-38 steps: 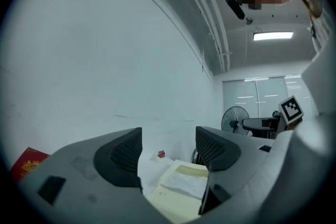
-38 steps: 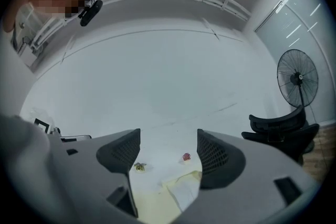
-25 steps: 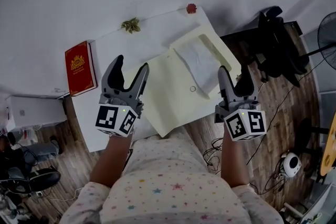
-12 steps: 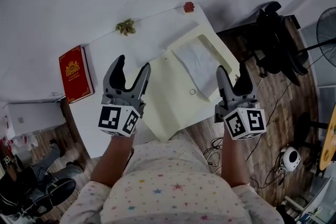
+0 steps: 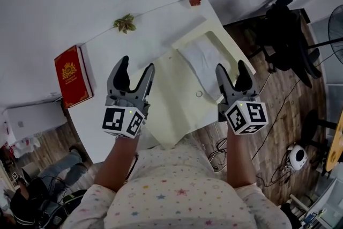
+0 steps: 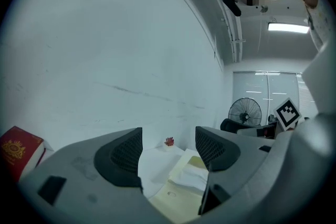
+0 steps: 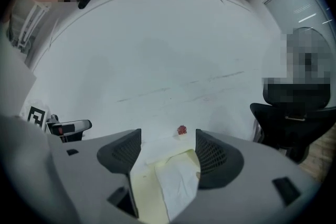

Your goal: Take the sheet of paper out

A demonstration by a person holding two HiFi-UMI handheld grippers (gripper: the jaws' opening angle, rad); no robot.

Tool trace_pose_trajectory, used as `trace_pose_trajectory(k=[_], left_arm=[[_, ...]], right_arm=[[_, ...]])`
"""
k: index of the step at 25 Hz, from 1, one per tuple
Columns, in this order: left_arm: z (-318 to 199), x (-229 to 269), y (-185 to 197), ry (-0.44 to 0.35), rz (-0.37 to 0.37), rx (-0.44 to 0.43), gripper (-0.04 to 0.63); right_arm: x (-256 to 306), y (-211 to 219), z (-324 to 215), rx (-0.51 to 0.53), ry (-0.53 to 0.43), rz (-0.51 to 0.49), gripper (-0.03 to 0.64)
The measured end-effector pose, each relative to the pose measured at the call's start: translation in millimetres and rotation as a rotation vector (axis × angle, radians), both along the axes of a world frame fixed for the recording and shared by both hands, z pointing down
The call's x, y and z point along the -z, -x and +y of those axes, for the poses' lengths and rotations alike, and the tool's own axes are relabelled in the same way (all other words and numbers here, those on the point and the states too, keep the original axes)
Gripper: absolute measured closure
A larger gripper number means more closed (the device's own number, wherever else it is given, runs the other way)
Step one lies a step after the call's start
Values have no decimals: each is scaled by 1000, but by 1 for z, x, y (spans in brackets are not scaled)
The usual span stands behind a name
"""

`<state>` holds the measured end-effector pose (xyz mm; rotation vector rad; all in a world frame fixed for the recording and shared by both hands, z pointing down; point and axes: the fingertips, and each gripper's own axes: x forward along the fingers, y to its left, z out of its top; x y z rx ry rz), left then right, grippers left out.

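Note:
A pale yellow envelope (image 5: 170,102) lies open on the white table (image 5: 155,29), its flap turned out toward the far right. A white sheet of paper (image 5: 199,61) rests at its mouth, partly on the flap. My left gripper (image 5: 134,65) hovers open over the envelope's left edge, holding nothing. My right gripper (image 5: 231,68) is open and empty just off the envelope's right edge, beside the sheet. In the left gripper view the sheet (image 6: 190,178) shows between the open jaws (image 6: 168,152). The right gripper view looks down on the sheet (image 7: 176,186) and envelope (image 7: 140,191) between its open jaws (image 7: 168,152).
A red book (image 5: 68,75) lies at the table's left end. A green leaf ornament (image 5: 124,22) and a small red flower (image 5: 195,0) sit along the far edge by the wall. A black office chair (image 5: 284,29) stands right of the table; cables lie on the wooden floor.
My right gripper has edged a little left toward the envelope's right side. The left gripper has barely moved. Both stay open, and the paper lies as before.

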<state>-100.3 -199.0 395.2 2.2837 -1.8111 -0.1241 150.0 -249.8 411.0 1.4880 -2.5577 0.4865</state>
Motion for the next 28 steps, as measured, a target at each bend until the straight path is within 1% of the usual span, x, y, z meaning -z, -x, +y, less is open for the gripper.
trace_pose_trajectory(k=[6, 11, 22, 25, 27, 28], left_arm=[[-14, -28, -3, 46, -5, -1, 304], [-28, -50, -5, 88, -13, -10, 304], [-45, -82, -17, 155, -11, -39, 304], [-48, -88, -22, 166, -7, -52, 304], [-50, -91, -25, 171, -4, -59, 304], [-51, -93, -27, 173, -2, -61, 304]], right_arm=[[-50, -1, -15, 9, 107, 57, 311], [-84, 1, -31, 10, 180, 76, 320], [-166, 7, -55, 34, 345, 140, 331], [-181, 8, -60, 34, 376, 162, 336], [-187, 10, -61, 46, 391, 185, 359], [-191, 11, -62, 57, 402, 200, 387]])
